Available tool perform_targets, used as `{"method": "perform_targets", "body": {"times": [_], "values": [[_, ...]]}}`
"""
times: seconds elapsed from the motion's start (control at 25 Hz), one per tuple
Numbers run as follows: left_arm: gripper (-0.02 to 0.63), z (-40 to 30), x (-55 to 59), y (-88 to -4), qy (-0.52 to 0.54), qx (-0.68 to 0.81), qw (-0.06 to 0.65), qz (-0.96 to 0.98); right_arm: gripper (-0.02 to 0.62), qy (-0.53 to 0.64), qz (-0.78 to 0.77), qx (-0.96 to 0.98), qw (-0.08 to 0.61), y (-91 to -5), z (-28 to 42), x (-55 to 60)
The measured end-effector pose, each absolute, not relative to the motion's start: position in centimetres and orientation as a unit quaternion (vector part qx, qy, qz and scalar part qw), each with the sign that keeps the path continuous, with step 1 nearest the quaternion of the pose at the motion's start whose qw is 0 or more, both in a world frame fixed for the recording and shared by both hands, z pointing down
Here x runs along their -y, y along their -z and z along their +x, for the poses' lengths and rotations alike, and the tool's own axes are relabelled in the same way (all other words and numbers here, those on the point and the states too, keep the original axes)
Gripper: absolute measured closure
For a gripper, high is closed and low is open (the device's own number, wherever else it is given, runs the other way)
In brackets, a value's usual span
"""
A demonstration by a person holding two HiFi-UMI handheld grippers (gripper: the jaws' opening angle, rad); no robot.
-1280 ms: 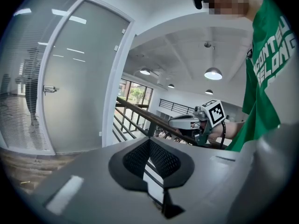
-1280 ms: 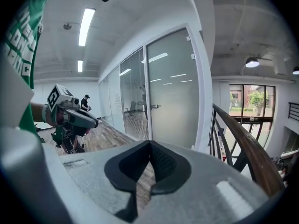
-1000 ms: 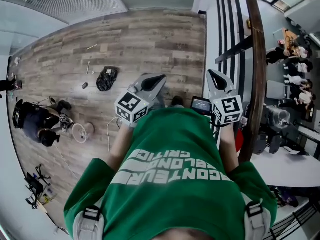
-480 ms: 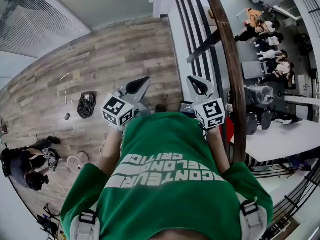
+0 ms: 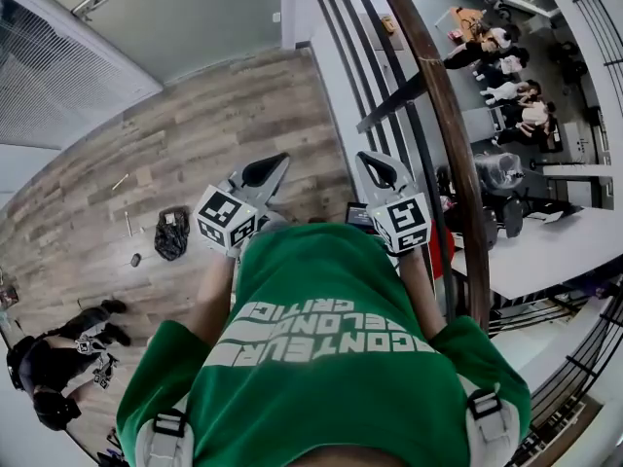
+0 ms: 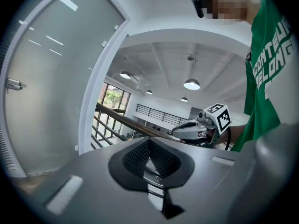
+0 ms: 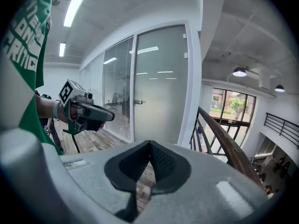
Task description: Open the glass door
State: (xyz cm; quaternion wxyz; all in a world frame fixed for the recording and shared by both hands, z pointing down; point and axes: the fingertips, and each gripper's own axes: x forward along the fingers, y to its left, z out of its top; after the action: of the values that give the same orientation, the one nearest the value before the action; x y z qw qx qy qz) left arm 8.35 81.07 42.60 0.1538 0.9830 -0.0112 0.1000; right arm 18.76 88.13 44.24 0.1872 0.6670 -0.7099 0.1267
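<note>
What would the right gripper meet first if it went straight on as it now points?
Probably the frosted glass door, near its small metal handle; the way there looks free, though depth is unclear.

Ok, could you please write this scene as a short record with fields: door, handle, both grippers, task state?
glass door: frosted, looks closed, ahead of the person
door handle: at the door's left edge in the right gripper view, untouched
left gripper: jaws together, empty, in the air
right gripper: jaws together, empty, in the air
railing: wooden, on the person's right
task state: opening not yet begun
</note>
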Motion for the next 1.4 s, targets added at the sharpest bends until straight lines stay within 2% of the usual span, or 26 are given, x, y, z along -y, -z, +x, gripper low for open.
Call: {"method": "perform_targets", "body": {"times": [0.84,1.4], "values": [[0.589,-3.8,-67.3,-43.2,-0.080,0.039,0.179,0.980,0.603,-0.131,0.624,0.732,0.240,-43.6,6.3,-75.0],[0.589,-7.4,-65.3,-44.1,-0.065,0.091,0.200,0.973,0.603,-0.121,0.585,0.763,0.247,-44.0,4.1,-71.1]]}}
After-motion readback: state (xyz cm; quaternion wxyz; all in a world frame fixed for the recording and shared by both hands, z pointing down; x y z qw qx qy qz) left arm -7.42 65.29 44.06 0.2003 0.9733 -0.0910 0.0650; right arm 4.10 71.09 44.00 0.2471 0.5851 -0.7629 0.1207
